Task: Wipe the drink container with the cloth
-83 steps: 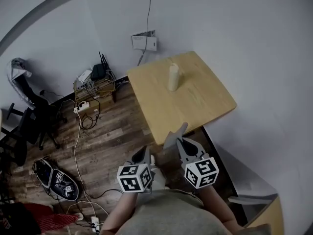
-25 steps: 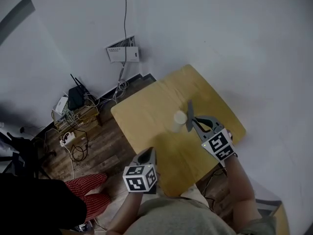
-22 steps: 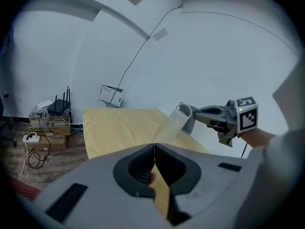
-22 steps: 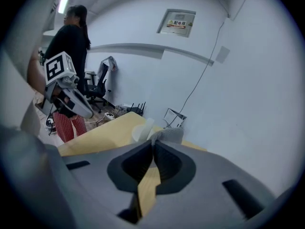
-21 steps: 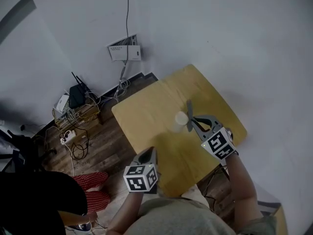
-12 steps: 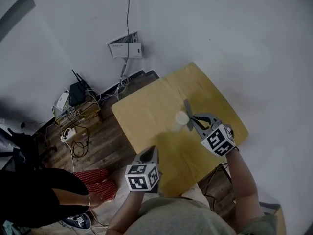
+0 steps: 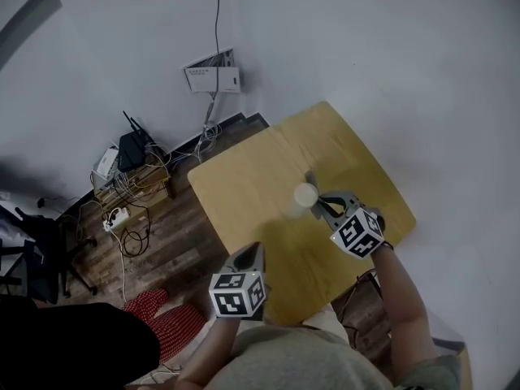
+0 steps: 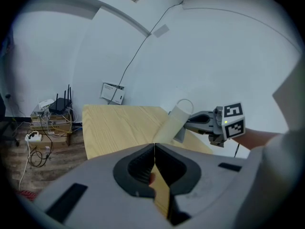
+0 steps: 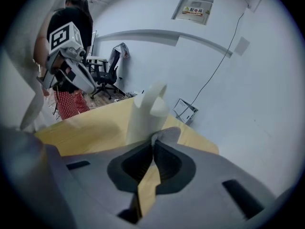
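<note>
Wooden bench carries the drink container mid-surface; right gripper fingers pinch the grey cloth at the container's side, positioned for wiping, while left gripper fingers, pressed together and empty, hang well short of the container

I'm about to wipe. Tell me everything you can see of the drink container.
The drink container is a tall, slim, pale cream vessel, matte like plastic, with a thin loop at its top. It stands, apparently upright, near the middle of the yellow wooden table. The grey cloth, pinched in the shut right tool, seems to press against its side. Its contents cannot be told.
</note>
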`<state>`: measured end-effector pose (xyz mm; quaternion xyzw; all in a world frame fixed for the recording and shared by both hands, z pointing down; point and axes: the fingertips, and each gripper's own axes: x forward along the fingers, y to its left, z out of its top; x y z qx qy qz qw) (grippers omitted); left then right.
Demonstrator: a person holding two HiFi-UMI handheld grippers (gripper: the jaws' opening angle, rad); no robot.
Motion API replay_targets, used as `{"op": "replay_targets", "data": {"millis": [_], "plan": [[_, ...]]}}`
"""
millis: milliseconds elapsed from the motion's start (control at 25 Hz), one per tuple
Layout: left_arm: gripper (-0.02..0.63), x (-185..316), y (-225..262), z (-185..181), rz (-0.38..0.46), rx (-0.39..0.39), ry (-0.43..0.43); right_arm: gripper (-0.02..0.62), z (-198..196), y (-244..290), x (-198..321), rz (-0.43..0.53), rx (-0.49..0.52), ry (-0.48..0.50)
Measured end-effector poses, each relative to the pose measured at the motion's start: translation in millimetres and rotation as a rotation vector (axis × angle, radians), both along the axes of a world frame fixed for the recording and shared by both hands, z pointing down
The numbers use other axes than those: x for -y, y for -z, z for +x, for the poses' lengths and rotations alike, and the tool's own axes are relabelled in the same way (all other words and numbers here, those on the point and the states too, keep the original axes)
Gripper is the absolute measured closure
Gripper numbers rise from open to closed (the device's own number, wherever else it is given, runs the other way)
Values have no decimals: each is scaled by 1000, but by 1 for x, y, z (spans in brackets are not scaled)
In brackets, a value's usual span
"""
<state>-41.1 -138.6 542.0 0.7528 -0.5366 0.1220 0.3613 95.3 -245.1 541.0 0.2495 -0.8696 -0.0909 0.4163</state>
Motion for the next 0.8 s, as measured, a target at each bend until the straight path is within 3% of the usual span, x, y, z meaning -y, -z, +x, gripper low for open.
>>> {"op": "replay_targets", "data": {"millis": [440,800], "plan": [[604,-3,-3,3,-9,6,-3,588,0,-48,-5,-77,-11,-41],[604,-7,1,-1,-7,5,4,588,6,-65,-6,-119,28,-151]]}}
